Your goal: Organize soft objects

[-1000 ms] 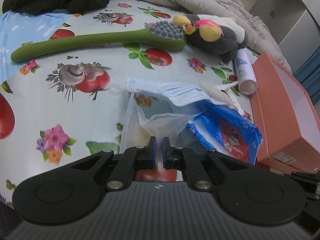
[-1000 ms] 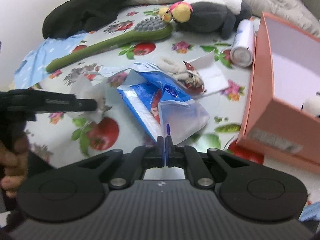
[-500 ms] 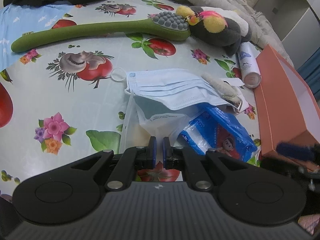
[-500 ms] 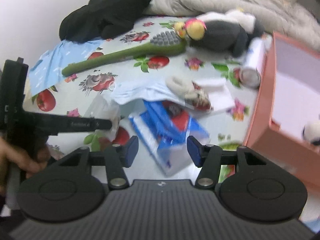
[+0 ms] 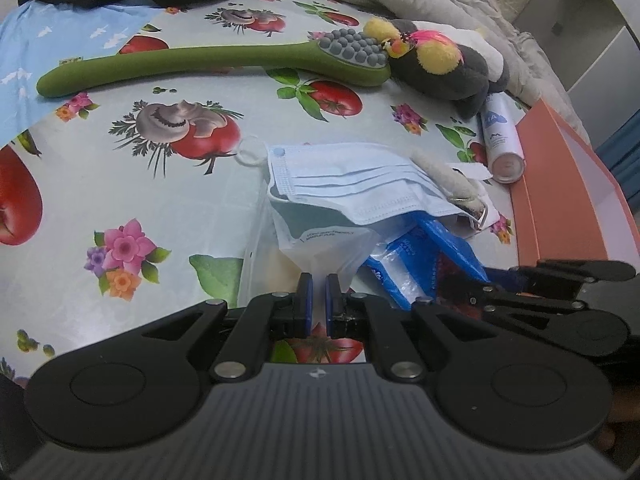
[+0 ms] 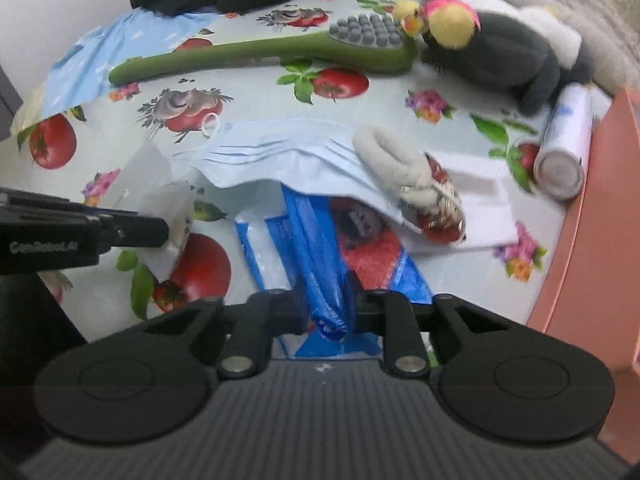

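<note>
Blue plastic pack point(image 6: 320, 256) bunched between our closing right claw point(image 6: 329, 314), left claw point(image 5: 313, 296) clenched on clear bag point(image 5: 320, 248); we risked dragging the mask point(image 5: 352, 184) off.

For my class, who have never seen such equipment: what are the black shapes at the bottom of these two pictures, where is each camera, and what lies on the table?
Each black shape is a hand-held two-fingered tool with a camera looking along its fingers; no robot is here. The left tool is shut on a clear plastic bag. The right tool is closing on a crinkly blue plastic packet. On the fruit-patterned tablecloth lie a pale blue face mask, a green long-handled brush, a grey plush bird and a white spray can, beside an orange cardboard box.
</note>
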`<control>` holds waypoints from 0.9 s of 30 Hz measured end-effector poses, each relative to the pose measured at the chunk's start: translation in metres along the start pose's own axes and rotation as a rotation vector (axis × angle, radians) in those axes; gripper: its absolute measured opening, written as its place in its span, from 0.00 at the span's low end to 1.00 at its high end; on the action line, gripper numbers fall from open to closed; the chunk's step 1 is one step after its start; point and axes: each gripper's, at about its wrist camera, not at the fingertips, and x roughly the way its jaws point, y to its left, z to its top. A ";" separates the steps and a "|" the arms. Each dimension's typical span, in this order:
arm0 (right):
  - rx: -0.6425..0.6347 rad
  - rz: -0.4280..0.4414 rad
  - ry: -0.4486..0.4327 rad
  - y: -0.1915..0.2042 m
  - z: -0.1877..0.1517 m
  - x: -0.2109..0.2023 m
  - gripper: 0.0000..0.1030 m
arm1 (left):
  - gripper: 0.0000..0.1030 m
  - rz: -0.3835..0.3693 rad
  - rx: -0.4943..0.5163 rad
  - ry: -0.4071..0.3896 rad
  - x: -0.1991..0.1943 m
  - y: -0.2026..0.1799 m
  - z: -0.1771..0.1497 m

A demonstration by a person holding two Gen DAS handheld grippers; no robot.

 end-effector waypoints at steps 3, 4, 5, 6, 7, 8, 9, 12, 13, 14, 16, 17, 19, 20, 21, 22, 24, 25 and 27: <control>0.022 0.000 -0.002 0.000 -0.004 -0.007 0.11 | 0.07 -0.005 0.001 0.004 -0.004 0.000 0.000; 0.023 0.002 -0.009 0.001 -0.005 -0.012 0.10 | 0.07 -0.009 0.000 0.006 -0.006 0.000 0.000; 0.028 0.005 -0.013 0.002 -0.006 -0.017 0.10 | 0.07 -0.012 0.003 0.007 -0.007 -0.001 0.000; 0.030 0.006 -0.011 0.002 -0.007 -0.021 0.10 | 0.07 -0.013 0.008 0.007 -0.009 -0.001 -0.001; 0.033 0.006 -0.011 0.004 -0.009 -0.025 0.10 | 0.07 -0.012 0.011 0.007 -0.010 -0.002 -0.001; 0.037 0.004 -0.012 0.005 -0.010 -0.029 0.10 | 0.07 -0.012 0.012 0.009 -0.011 -0.003 -0.002; 0.040 0.001 -0.013 0.007 -0.012 -0.033 0.10 | 0.07 -0.015 0.013 0.009 -0.013 -0.004 -0.003; 0.045 -0.024 -0.019 0.012 -0.021 -0.042 0.10 | 0.07 -0.017 0.025 0.009 -0.017 -0.007 -0.007; 0.051 -0.033 -0.019 0.014 -0.026 -0.045 0.09 | 0.07 -0.018 0.027 0.011 -0.019 -0.008 -0.009; 0.062 -0.038 -0.018 0.014 -0.030 -0.047 0.09 | 0.07 -0.021 0.030 0.012 -0.021 -0.009 -0.011; 0.088 -0.042 -0.021 0.013 -0.039 -0.052 0.09 | 0.07 -0.024 0.037 0.013 -0.025 -0.011 -0.015; 0.102 -0.048 -0.024 0.013 -0.043 -0.056 0.09 | 0.07 -0.027 0.040 0.014 -0.028 -0.013 -0.017; 0.124 -0.064 -0.032 0.012 -0.051 -0.064 0.09 | 0.07 -0.036 0.048 0.018 -0.034 -0.017 -0.021; 0.134 -0.074 -0.040 0.012 -0.054 -0.068 0.09 | 0.07 -0.039 0.053 0.020 -0.036 -0.019 -0.024; 0.143 -0.084 -0.050 0.011 -0.057 -0.073 0.09 | 0.07 -0.042 0.058 0.020 -0.039 -0.021 -0.026; 0.148 -0.093 -0.057 0.011 -0.058 -0.077 0.09 | 0.07 -0.045 0.064 0.019 -0.041 -0.023 -0.028; 0.163 -0.107 -0.077 0.010 -0.062 -0.087 0.09 | 0.07 -0.060 0.069 0.019 -0.047 -0.028 -0.031; 0.172 -0.110 -0.087 0.010 -0.063 -0.091 0.09 | 0.07 -0.067 0.072 0.018 -0.050 -0.031 -0.032; 0.185 -0.120 -0.110 0.009 -0.064 -0.100 0.09 | 0.07 -0.072 0.089 0.008 -0.056 -0.037 -0.033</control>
